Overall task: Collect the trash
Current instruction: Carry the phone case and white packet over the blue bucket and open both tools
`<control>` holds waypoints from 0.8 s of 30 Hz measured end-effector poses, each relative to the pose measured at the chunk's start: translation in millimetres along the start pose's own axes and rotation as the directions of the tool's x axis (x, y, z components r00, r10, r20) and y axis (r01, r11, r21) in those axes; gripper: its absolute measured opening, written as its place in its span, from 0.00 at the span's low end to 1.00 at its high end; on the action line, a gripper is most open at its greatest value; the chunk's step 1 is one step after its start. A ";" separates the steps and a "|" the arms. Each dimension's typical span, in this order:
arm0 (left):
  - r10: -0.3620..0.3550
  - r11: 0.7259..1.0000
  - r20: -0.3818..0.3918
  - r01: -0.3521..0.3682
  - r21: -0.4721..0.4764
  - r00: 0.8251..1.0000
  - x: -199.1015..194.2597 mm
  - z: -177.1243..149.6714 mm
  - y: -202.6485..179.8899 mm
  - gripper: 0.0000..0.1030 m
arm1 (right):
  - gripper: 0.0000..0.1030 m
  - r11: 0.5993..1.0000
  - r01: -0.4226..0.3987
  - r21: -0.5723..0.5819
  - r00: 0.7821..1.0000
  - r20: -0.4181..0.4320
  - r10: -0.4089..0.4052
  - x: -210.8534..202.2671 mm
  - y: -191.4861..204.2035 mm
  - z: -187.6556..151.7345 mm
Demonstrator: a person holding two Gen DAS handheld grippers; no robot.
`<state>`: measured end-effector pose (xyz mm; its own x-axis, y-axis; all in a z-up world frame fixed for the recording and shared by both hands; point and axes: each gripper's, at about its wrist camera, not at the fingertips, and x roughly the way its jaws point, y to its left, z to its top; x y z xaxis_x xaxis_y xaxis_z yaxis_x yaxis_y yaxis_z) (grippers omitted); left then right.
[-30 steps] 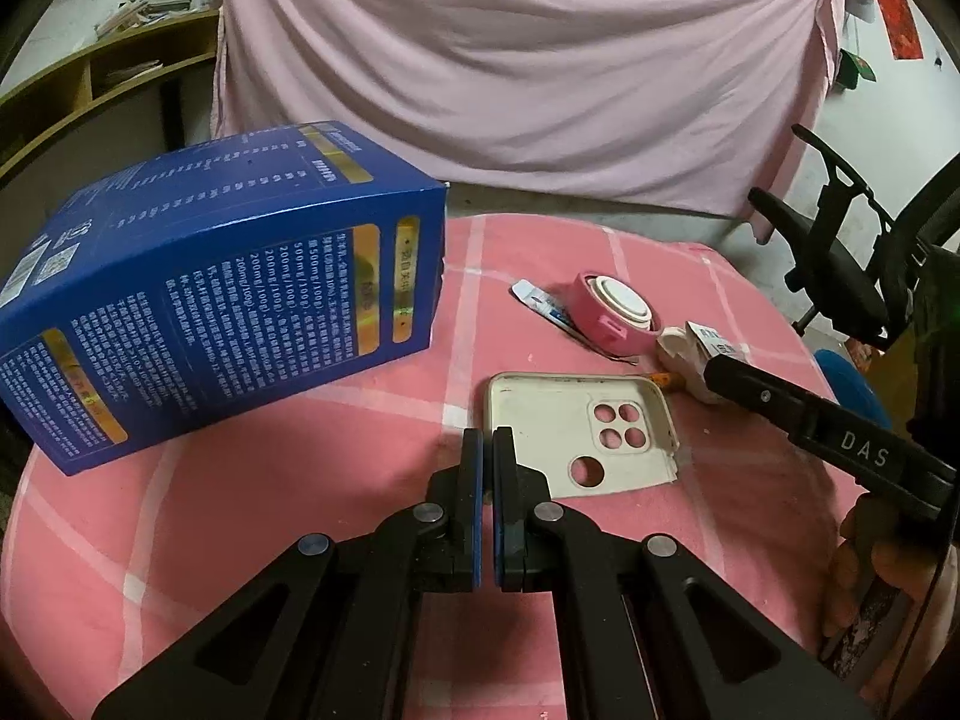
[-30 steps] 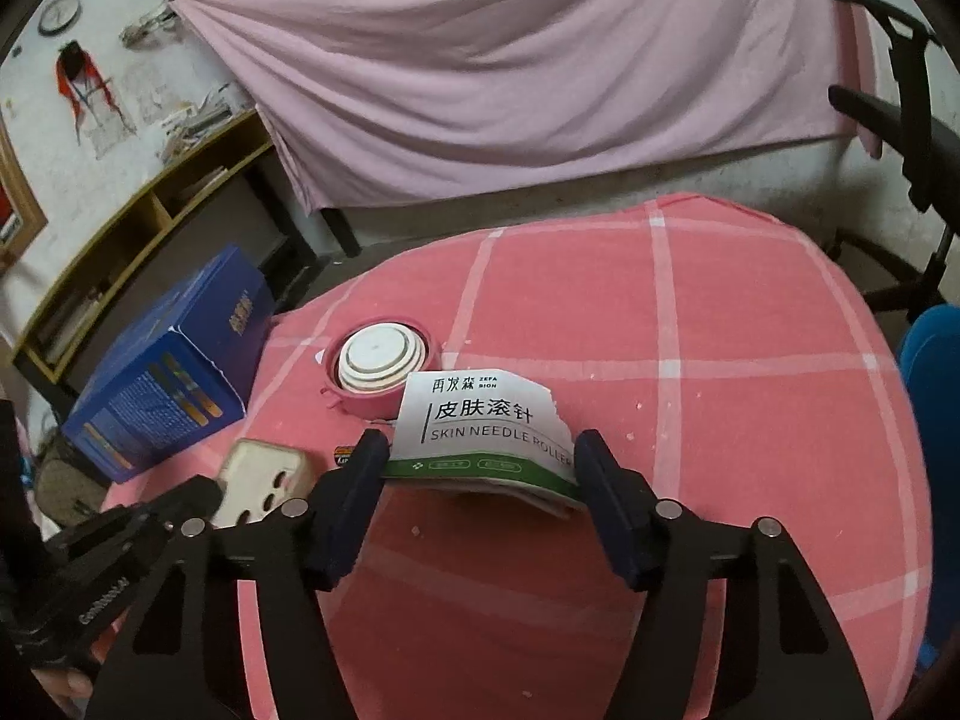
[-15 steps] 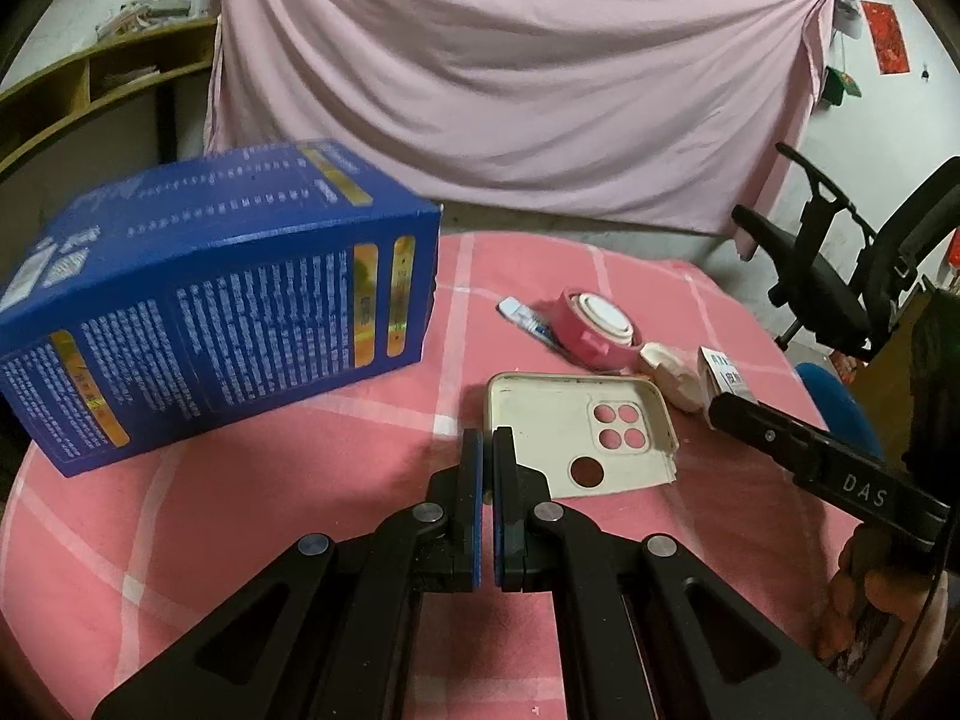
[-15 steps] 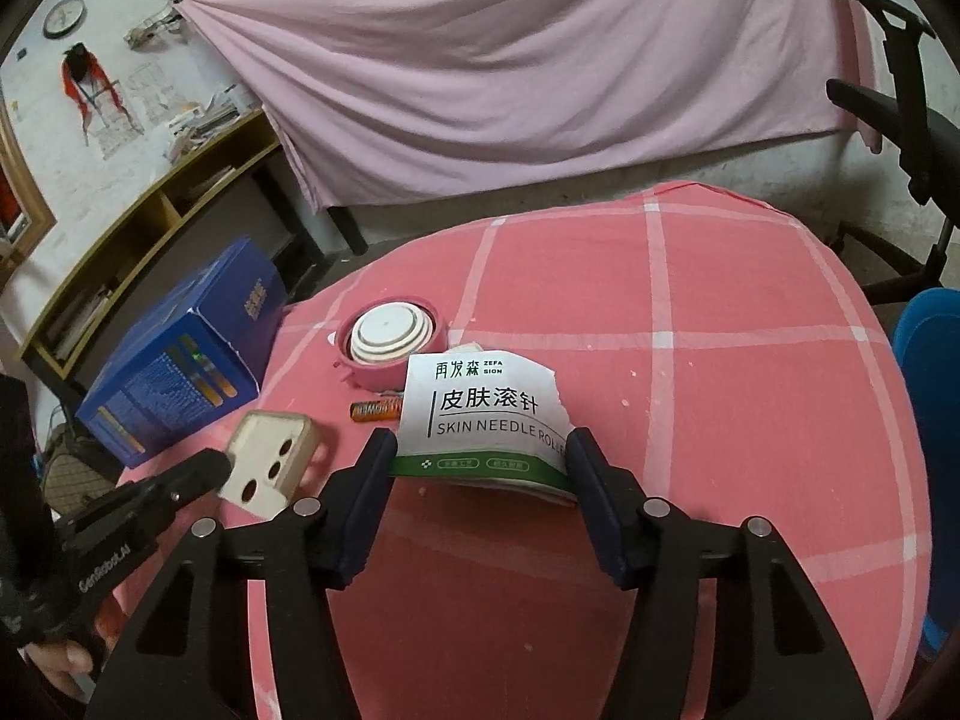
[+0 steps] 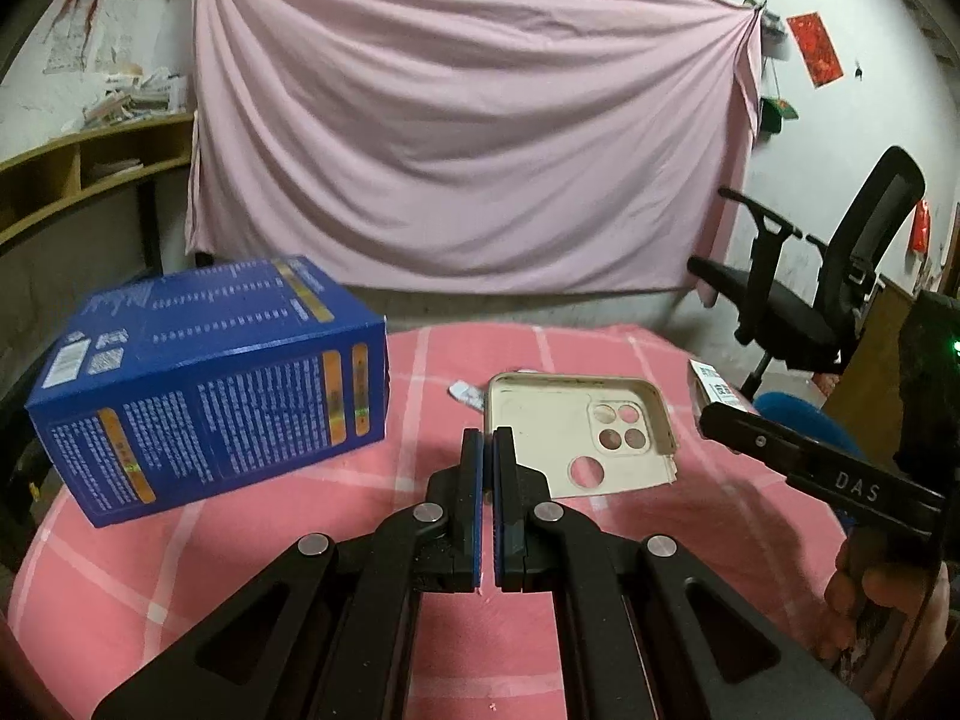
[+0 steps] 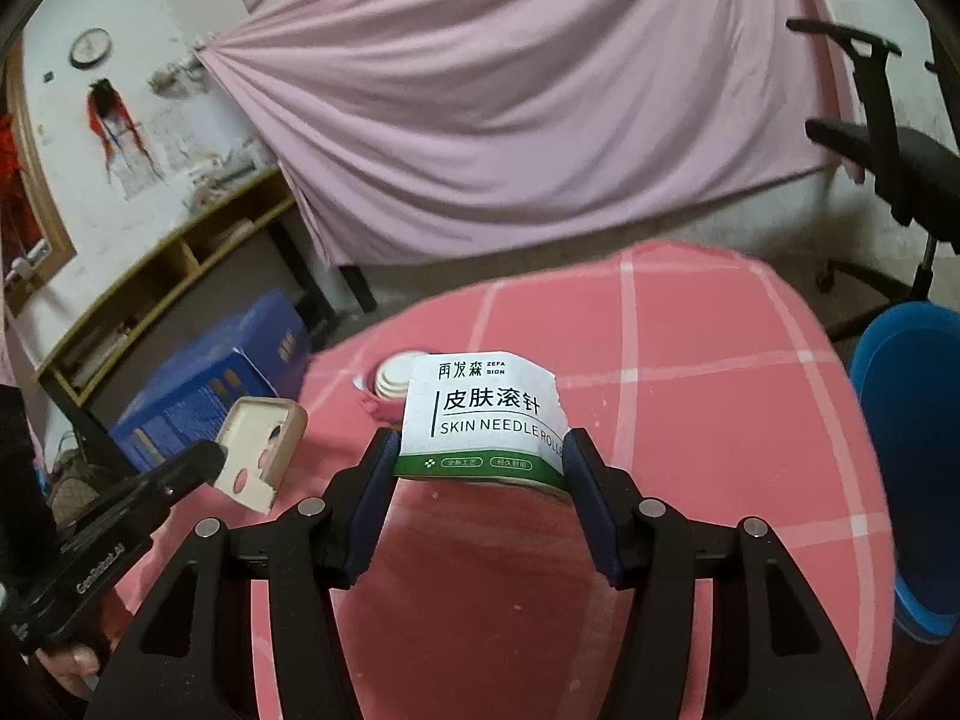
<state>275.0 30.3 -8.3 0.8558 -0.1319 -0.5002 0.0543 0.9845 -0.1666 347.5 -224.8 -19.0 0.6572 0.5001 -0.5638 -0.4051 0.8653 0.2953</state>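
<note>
A cream phone case (image 5: 570, 420) with round camera holes hangs tilted above the pink checked table (image 5: 240, 540). My left gripper (image 5: 487, 438) is shut on its left edge. In the right wrist view the same case (image 6: 258, 438) sits at the left gripper's tip, off the cloth. A torn white and green "skin needle roller" carton (image 6: 480, 414) is pinched between the pads of my right gripper (image 6: 480, 450) and held clear of the table. In the left wrist view the carton (image 5: 711, 387) shows at the right gripper's tip.
A large blue box (image 5: 210, 396) lies on the table's left side. A pink tape roll (image 6: 393, 381) sits behind the carton, and a small wrapper (image 5: 465, 393) lies beyond the case. A blue bin (image 6: 912, 456) stands beside the table's right edge. A black office chair (image 5: 810, 300) stands further off.
Both grippers have risen. The phone case has come up off the cloth in the left gripper and now hides the tape roll. The right fingers have drawn in on the carton and lifted it.
</note>
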 end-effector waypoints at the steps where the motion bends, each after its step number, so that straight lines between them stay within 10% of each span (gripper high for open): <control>1: 0.002 1.000 0.018 -0.002 -0.002 1.000 -2.5 -0.7 -1.4 0.01 | 0.53 1.000 0.000 -0.006 1.000 0.019 0.000 -3.8 1.3 -0.4; 24: 0.018 1.000 0.382 -0.012 -0.018 0.924 -65.4 15.9 -57.1 0.01 | 0.53 0.994 0.013 -0.111 0.904 0.426 0.036 -100.1 5.3 4.1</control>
<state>224.1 -15.4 47.5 0.9883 -0.0599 -0.1401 0.0348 0.9838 -0.1756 282.2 -270.1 42.2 0.8503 0.4978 -0.1710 -0.4646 0.8625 0.2005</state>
